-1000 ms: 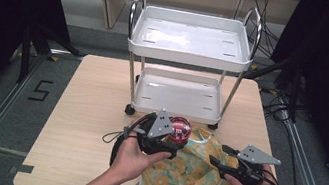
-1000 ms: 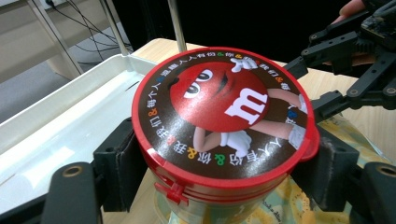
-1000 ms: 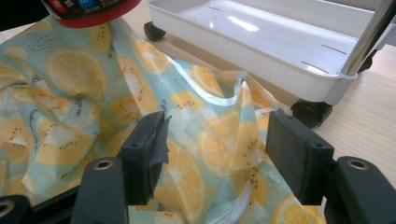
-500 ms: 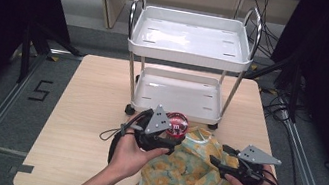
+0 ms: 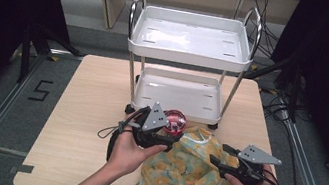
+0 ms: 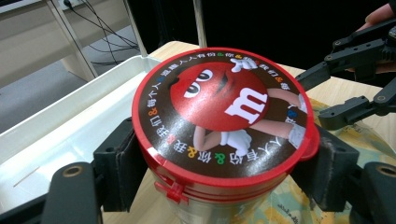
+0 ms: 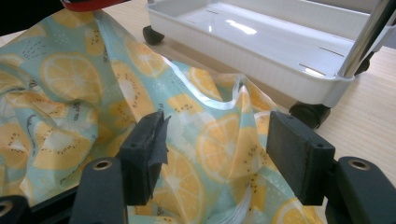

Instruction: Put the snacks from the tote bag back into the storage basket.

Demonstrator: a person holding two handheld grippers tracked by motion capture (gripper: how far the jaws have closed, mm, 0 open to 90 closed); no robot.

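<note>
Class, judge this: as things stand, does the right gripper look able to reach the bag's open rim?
Probably yes. The right gripper hangs open just above the fruit-print bag, and its clear rim lies ahead with nothing between.

The high view looks forward and down from above the person's side of the table, taking in the whole top and the white cart at its far edge. The left gripper view sits very close behind a red-lidded tub, facing across it toward the cart's lower tray. The right gripper view looks low over the fruit-print bag toward the same tray. All three share bag and cart.
</note>
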